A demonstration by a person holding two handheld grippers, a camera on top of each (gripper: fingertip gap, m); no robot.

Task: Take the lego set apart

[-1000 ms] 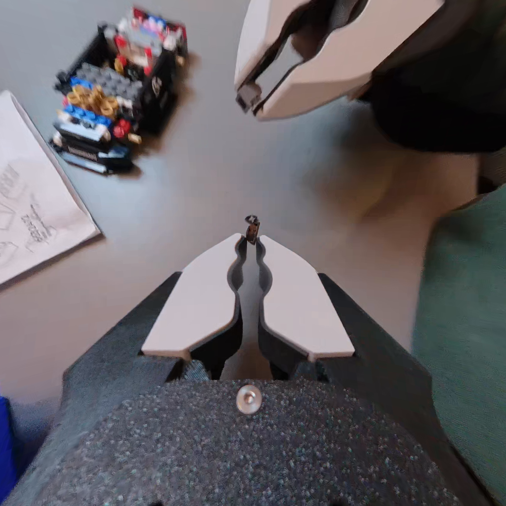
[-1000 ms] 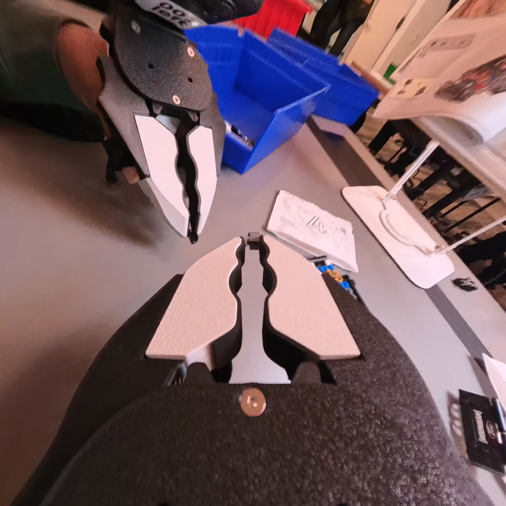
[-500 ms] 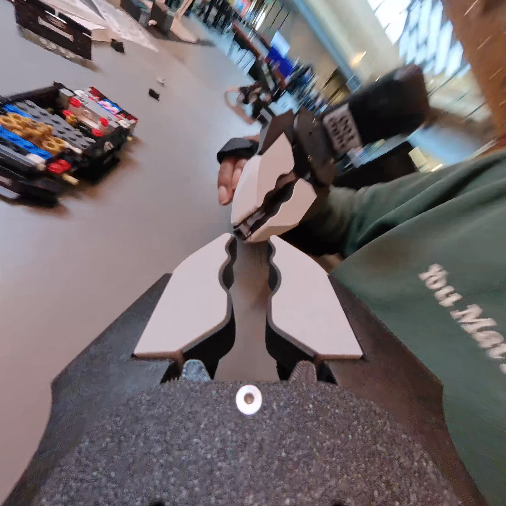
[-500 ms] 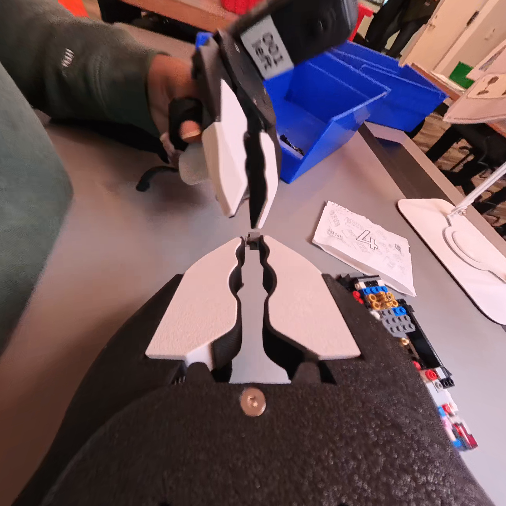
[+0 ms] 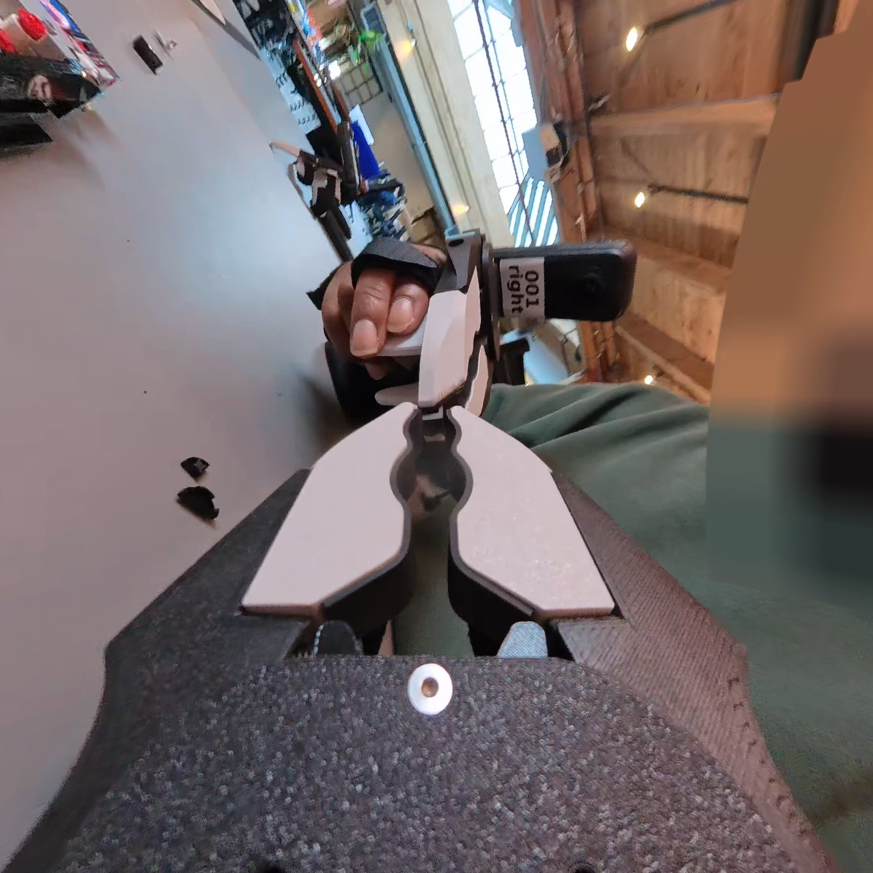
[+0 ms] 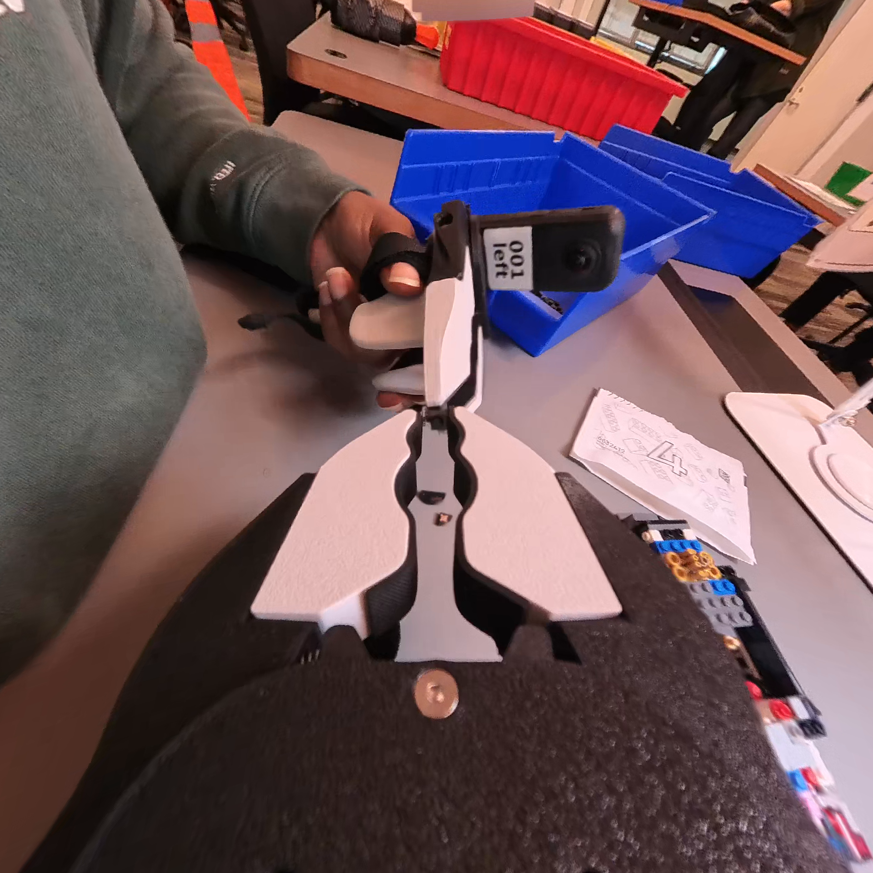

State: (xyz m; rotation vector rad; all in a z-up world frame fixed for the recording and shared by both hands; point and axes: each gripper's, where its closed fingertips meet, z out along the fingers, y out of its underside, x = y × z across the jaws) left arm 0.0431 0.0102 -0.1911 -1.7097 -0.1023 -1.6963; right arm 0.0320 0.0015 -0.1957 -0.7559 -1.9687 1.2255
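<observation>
Two grippers, left [image 5: 431, 415] and right [image 6: 437, 420], each white-labelled, pinch one small dark piece [image 5: 432, 422] tip-to-tip.

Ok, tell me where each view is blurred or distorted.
Left wrist view: wide-angle warp tilts the table, a mosaic patch covers the right edge, and the black bits are smeared. Right wrist view: the lego set blurs toward the lower right corner, while the paper stays sharp.

Grey bench [image 6: 590, 368] carries blue bin [image 6: 543, 198], paper sheet [image 6: 661, 467], lego set [image 6: 718, 595], white lamp base [image 6: 803, 453], two loose black bits [image 5: 196, 482].
</observation>
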